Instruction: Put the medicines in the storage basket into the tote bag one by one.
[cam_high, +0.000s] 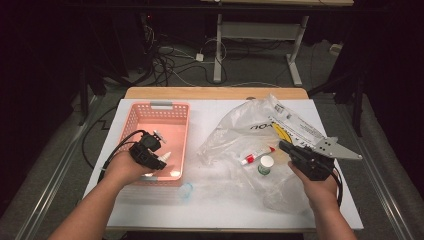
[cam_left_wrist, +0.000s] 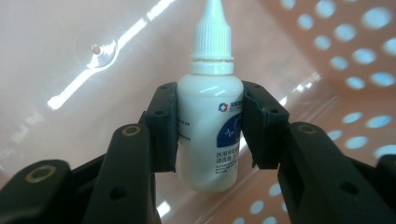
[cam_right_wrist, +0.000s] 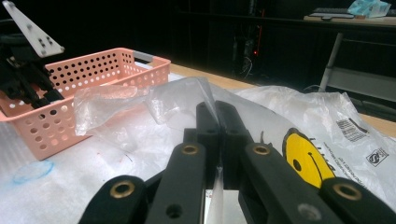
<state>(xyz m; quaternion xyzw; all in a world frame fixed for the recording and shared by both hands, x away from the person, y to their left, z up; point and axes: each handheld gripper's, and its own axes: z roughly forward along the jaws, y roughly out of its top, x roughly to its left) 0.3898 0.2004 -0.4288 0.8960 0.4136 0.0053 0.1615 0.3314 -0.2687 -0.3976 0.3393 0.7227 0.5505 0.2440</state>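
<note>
Clamped between the black pads (cam_left_wrist: 161, 126) of the left gripper (cam_high: 150, 152) over the pink perforated plastic basket (cam_high: 175, 107), a white dropper bottle (cam_left_wrist: 208, 121), seemingly about to be dropped in; right gripper (cam_right_wrist: 217, 116) pinching the clear plastic bag (cam_high: 240, 127) beside the basket, red-capped tube (cam_high: 256, 156) and small white-capped jar (cam_high: 265, 165) waiting inside.

White dropper bottle (cam_left_wrist: 208, 126) w/ blue label, small red-blue logo, Chinese print too small to read, clear plastic bag (cam_right_wrist: 327, 126) w/ yellow smiley face, barcode and recycling-type sign at right, black lettering on bag (cam_high: 260, 127) unreadable in high view
</note>
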